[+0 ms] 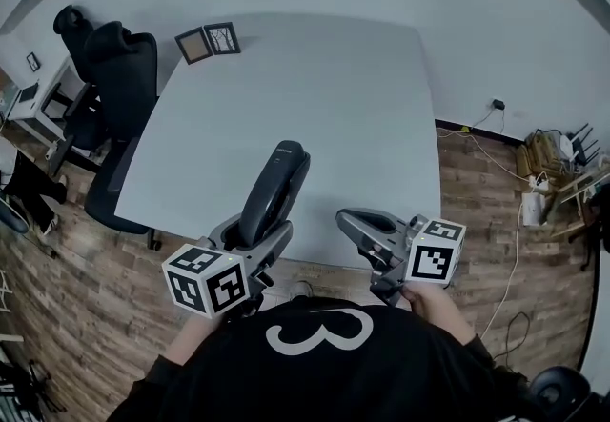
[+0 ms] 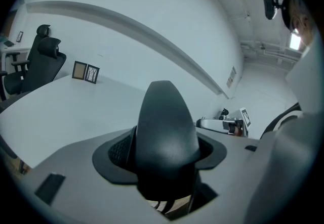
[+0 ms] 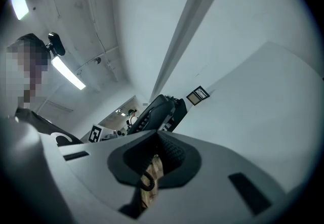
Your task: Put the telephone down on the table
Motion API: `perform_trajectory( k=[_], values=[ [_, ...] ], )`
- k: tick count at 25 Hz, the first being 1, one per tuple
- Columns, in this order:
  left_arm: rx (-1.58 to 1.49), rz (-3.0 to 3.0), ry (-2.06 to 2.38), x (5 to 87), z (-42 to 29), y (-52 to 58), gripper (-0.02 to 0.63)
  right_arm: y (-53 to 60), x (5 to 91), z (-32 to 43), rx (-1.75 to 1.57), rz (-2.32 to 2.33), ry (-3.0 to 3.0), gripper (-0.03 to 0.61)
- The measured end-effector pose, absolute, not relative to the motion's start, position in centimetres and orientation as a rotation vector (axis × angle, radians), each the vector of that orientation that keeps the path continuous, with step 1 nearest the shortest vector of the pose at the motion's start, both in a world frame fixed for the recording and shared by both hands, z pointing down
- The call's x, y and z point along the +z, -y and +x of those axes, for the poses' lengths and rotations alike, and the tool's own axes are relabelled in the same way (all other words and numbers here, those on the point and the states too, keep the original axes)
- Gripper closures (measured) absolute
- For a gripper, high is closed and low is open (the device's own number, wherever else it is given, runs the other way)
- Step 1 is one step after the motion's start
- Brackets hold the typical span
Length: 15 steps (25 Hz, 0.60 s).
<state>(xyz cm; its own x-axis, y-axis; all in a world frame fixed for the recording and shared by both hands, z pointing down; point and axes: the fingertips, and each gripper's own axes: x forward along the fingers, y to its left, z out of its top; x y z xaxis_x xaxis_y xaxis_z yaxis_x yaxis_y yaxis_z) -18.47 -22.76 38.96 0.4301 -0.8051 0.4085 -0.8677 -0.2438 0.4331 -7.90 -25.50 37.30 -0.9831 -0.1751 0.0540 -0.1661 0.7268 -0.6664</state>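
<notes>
My left gripper [image 1: 250, 241] is shut on a black telephone handset [image 1: 274, 191]. The handset sticks out ahead of the jaws, above the near edge of the white table [image 1: 315, 87]. In the left gripper view the handset [image 2: 164, 132] fills the gap between the pads. From the right gripper view the handset [image 3: 154, 113] appears side-on, raised off the table. My right gripper [image 1: 347, 218] hovers to the right over the table's near edge, with its jaws together and nothing in them. Wooden floor shows below its pads [image 3: 169, 152].
Two small picture frames [image 1: 208, 41] stand at the table's far left corner. Black office chairs [image 1: 119, 77] crowd the left side. Cables and a power strip [image 1: 532, 206] lie on the wooden floor at the right. A white wall runs behind the table.
</notes>
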Motion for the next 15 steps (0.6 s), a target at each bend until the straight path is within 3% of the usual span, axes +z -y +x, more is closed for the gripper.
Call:
perform_trajectory(
  k=[15],
  values=[
    [0.275, 2.078, 1.371, 44.2, -23.9, 28.8, 0.325, 29.1, 40.1, -11.0, -1.166, -0.470, -2.873, 0.571]
  ],
)
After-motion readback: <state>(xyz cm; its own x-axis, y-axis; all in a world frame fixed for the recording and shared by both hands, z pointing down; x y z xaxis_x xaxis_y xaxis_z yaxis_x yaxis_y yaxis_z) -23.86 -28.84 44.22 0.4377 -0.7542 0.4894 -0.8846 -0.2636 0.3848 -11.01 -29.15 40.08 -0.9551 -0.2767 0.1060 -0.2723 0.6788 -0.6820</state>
